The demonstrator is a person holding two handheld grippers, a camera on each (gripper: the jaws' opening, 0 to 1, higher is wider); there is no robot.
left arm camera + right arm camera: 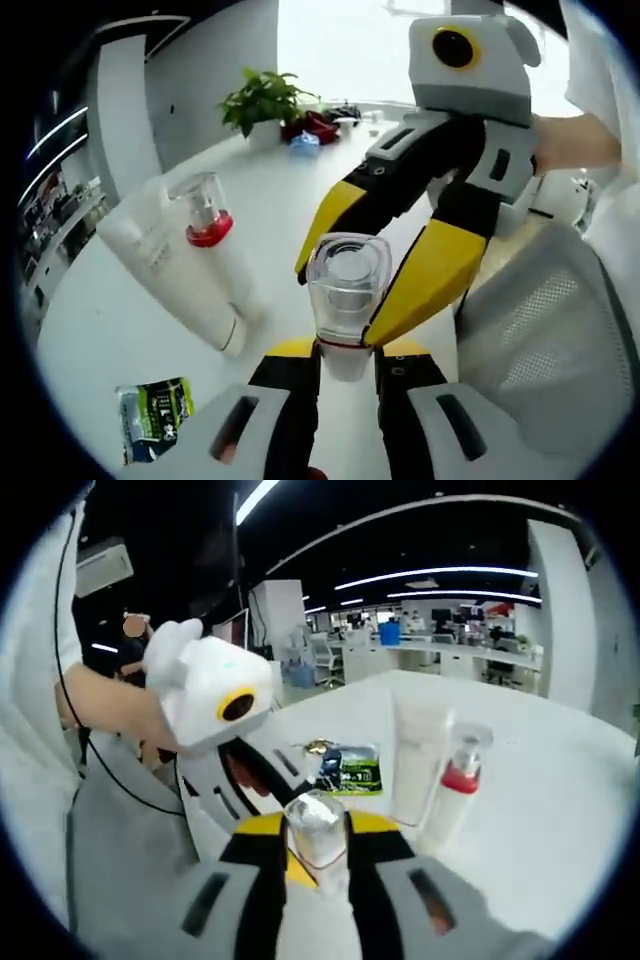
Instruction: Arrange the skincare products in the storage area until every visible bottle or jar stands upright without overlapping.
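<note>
A small bottle with a clear cap (348, 285) and a red band sits between both grippers. My left gripper (347, 352) is shut on its body just below the band. My right gripper (340, 300) comes in from the upper right, its yellow fingers (432, 275) pressed on either side of the cap. In the right gripper view the same bottle (318, 830) is pinched between my right gripper (318, 832), and the left gripper (287, 790) reaches in from the left. A white tube (175, 265) and a red-collared pump bottle (205, 215) stand together on the table.
On the white table (270, 190) a green sachet (155, 415) lies near the tube (418, 755) and the pump bottle (455, 780). A potted plant (262, 100) and small items sit at the far edge. A grey mesh chair (540, 340) is at the right. A person's hand (110, 705) holds the left gripper.
</note>
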